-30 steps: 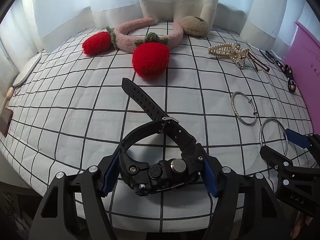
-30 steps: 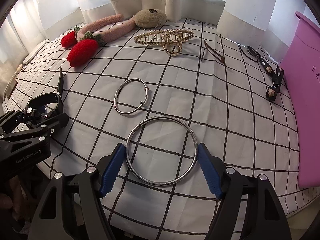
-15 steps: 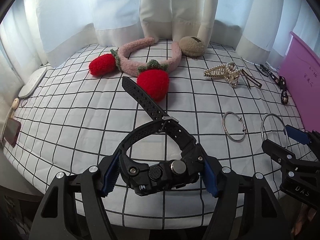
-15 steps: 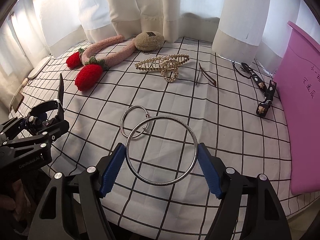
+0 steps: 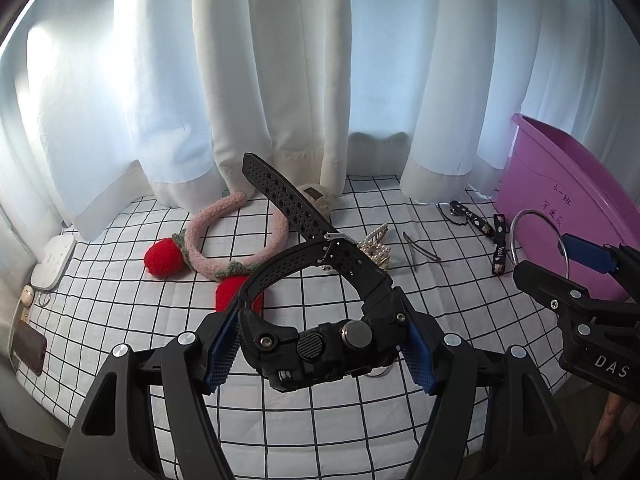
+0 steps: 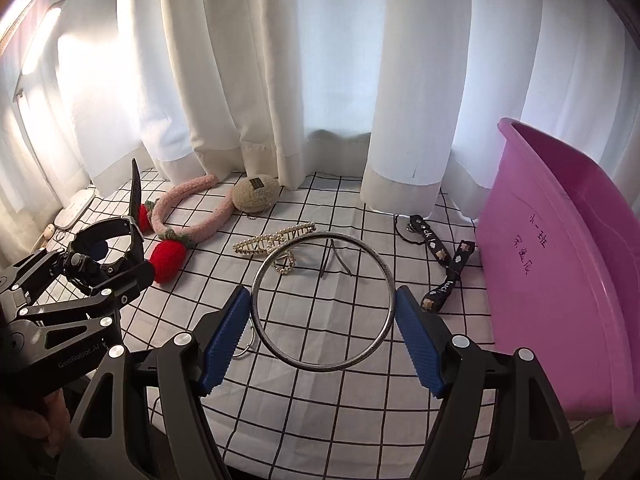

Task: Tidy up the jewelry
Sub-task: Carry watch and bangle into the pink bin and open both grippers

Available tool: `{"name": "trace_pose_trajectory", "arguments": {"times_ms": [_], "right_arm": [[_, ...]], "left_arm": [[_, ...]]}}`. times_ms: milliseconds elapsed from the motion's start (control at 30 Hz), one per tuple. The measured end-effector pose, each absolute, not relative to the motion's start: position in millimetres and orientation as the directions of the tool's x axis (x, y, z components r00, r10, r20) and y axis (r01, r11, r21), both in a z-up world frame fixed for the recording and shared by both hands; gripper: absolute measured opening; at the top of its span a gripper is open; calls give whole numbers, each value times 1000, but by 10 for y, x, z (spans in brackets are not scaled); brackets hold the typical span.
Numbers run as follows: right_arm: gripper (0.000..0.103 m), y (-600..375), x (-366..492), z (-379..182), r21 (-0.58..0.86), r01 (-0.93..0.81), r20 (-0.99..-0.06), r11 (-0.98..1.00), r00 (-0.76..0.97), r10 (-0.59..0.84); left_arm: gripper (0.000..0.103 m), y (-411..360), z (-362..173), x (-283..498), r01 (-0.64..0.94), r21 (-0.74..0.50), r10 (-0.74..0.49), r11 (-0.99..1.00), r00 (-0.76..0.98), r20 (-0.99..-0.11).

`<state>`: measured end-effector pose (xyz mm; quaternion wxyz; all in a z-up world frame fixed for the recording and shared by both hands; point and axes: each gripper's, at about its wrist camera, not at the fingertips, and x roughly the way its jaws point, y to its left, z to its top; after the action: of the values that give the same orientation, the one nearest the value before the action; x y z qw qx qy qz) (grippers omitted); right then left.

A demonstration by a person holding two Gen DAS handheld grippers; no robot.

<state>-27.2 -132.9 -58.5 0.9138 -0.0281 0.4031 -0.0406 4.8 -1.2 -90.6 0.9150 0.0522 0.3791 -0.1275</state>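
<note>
My left gripper (image 5: 320,342) is shut on a chunky black watch (image 5: 360,280), its blue pads pressing the case from both sides and the strap sticking up and away. The watch hangs clear above the checked bedspread (image 5: 320,420). My right gripper (image 6: 322,332) is shut on a large silver bangle (image 6: 320,369), which is held flat between its pads and lifted off the cloth. A pink tub (image 6: 560,280) stands at the right, close to the right gripper. In the left wrist view the right gripper (image 5: 580,264) and the bangle (image 5: 516,224) sit in front of the pink tub (image 5: 560,184).
On the bedspread lie a pink fluffy headband with red strawberries (image 5: 236,240), a beige fuzzy clip (image 6: 256,196), a pearl hair claw (image 6: 276,240), a thin hairpin (image 6: 336,260), a black patterned strap (image 6: 448,268) and a smaller silver bangle (image 6: 246,344). White curtains hang behind. A phone (image 5: 28,348) lies at the left edge.
Both grippers have risen off the bedspread with the watch and the large bangle still in them. The views have tipped up, so the curtains and the pink tub now show.
</note>
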Motion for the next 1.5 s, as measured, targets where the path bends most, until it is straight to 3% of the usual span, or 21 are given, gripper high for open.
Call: {"name": "trace_pose_trajectory", "arguments": {"times_ms": [300,567,900,1500], "right_arm": [[71,-1999,-548,185,-109,199,-612,974,759,-223],[71,-2928,-885,525,-101,374,-588,922,725,-358],[71,-3911,-1086,353,-62,489,-669,870,627,-400],[72,-4497,-939,-91,-18,522,-785,852,520,-336]], "left_arm": [[67,-764,-285,130,410,-10,-333,912,724,-604],[67,-1775,57,99,554,-58,-486,830,669,-563],[67,-2995,-34,-8,686,-73,-567,724,532,-628],[69,-3715,-578,292,680,-32,-439,733,437,-785]]}}
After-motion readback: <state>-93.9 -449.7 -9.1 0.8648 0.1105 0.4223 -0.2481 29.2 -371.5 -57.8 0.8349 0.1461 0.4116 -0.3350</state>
